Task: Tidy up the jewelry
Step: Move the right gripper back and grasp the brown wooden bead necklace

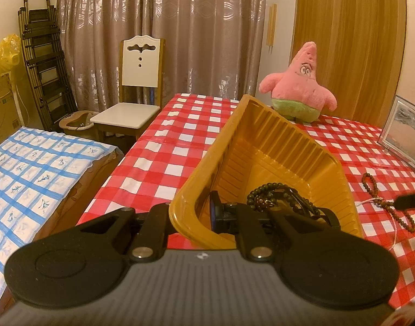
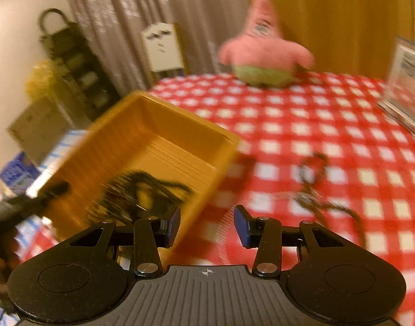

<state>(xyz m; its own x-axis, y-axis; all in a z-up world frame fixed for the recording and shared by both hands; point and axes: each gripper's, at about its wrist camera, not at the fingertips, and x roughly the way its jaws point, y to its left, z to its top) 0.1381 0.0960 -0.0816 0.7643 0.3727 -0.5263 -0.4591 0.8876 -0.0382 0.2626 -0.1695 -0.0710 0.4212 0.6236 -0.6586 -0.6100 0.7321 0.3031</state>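
- Far left, left wrist view: one folded black rack [image 1: 44,54] against wall, one yellow bag [image 1: 5,54], one cardboard box [image 1: 1,103].
- One blue-check covered bed [image 1: 36,168] left of bench.
- One white-backed chair [image 1: 134,87] at bench's far left corner, before curtain [image 1: 158,27].
- One bench with red-white check cloth [image 1: 166,141].
- Left gripper [image 1: 191,217]: jaws clamped shut on near-left wall of one yellow tray [image 1: 289,146], one finger inside, one outside; tray tilted, far end raised.
- Inside tray, near end: tangle of dark bead strands [image 1: 278,198]; exact count cannot be told.
- One pink star plush [image 1: 299,87] upright at bench's far edge, beyond tray.
- One brown bead strand [image 1: 389,203] with pale cord loose on cloth, right of tray, apart from it.
- One framed picture [image 1: 405,133] at bench's right edge.
- Right wrist view, heavily blurred: same tray [image 2: 153,146] at left with dark beads [image 2: 142,193] inside; loose strand [image 2: 313,187] on cloth right of centre.
- Right gripper [image 2: 206,226]: jaws wide apart, holding nothing; two blue pads [image 2: 242,226] visible, left one just over tray's near-right corner, contact cannot be told.
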